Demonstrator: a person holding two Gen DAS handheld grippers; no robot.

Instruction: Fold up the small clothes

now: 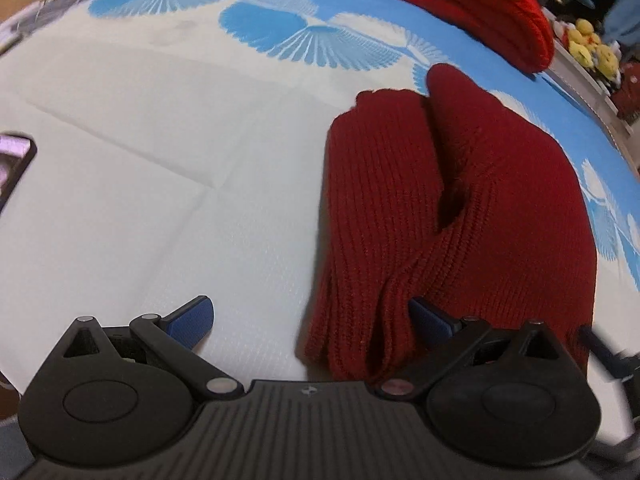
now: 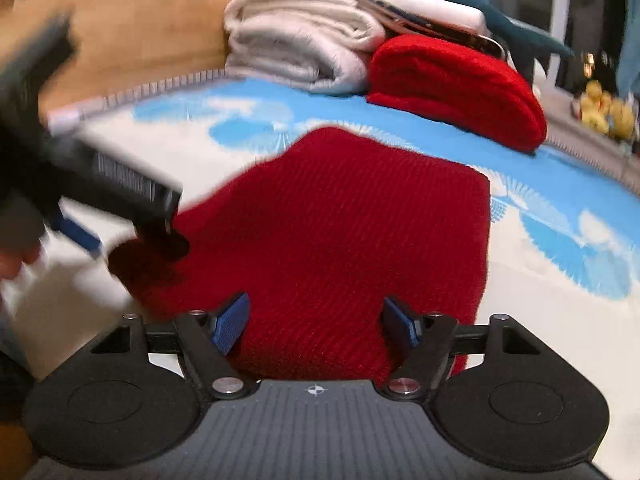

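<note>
Showing no legible txt: red knit [image 2: 336, 240]

Ribbed dark-red knit garment [image 1: 460, 208] on smooth printed cloth sheet [image 1: 160, 160]

Both fisheye views are evenly and fairly brightly lit by soft indoor light — no hard glare anywhere. The white and blue cloth [image 1: 160, 160] reads pale and slightly washed out. In the right wrist view the left gripper [image 2: 120, 216] is heavily smeared by motion blur at the left, with a dark soft shadow beneath it on the dark red knit [image 2: 340, 220]. Edges bend strongly: the far cloth border curves into an arc. The far background — the folded pale towels [image 2: 300, 48] and wood — is soft and unfocused.
</note>
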